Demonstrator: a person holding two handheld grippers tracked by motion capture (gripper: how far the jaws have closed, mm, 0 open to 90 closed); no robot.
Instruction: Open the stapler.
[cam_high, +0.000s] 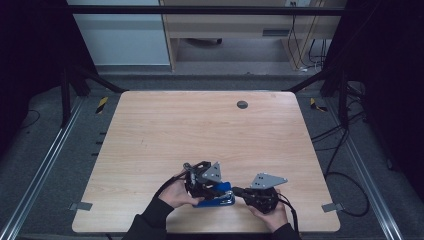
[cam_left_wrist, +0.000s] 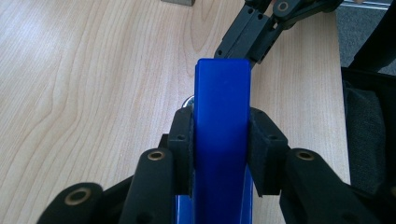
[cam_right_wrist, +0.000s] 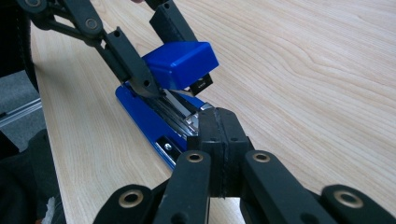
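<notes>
A blue stapler (cam_high: 218, 196) lies near the table's front edge, between both hands. My left gripper (cam_left_wrist: 222, 135) is shut on its blue top cover (cam_left_wrist: 223, 93), one pad pressing each side. In the right gripper view the cover (cam_right_wrist: 182, 63) is lifted off the blue base (cam_right_wrist: 140, 114), baring the metal magazine (cam_right_wrist: 180, 109). My right gripper (cam_right_wrist: 218, 119) is shut with nothing between its pads. Its tips sit at the magazine's front end. In the high view the left gripper (cam_high: 202, 182) is left of the stapler and the right gripper (cam_high: 239, 191) comes in from the right.
The wooden table (cam_high: 200, 130) has a dark round grommet (cam_high: 242, 104) near its far edge. Its front edge runs just below the hands. Metal frame rails (cam_high: 45, 160) flank the table, and cables (cam_high: 345, 180) lie on the floor at the right.
</notes>
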